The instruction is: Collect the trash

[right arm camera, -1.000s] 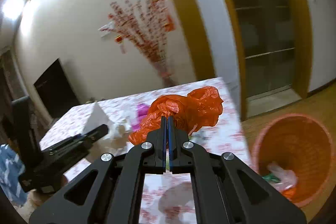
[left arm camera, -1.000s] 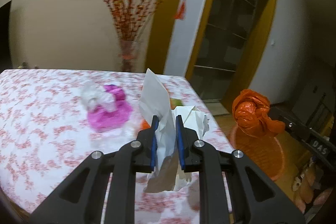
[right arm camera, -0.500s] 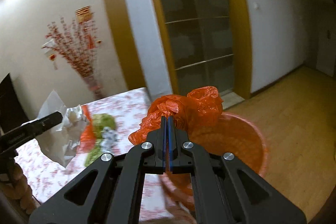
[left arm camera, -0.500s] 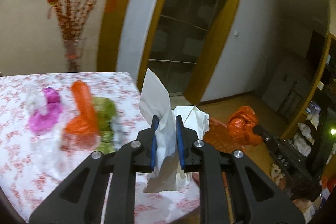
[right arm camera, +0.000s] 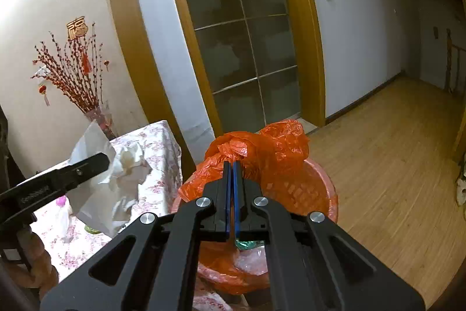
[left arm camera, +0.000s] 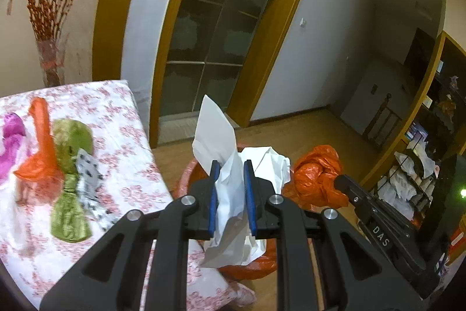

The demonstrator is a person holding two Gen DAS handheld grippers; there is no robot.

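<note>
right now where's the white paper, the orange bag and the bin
white paper (left arm camera: 214, 133): left wrist view, upper flap above the tongs
orange bag (right arm camera: 273, 147): right wrist view, crumpled top
bin (right arm camera: 327, 188): right wrist view, far right rim

white paper (left arm camera: 217, 133): crumpled, upright | orange bag (right arm camera: 262, 147): bunched (over orange basket (right arm camera: 317, 194))

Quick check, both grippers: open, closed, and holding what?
Left gripper: closed on crumpled white paper.
Right gripper: closed on an orange plastic bag.
</note>
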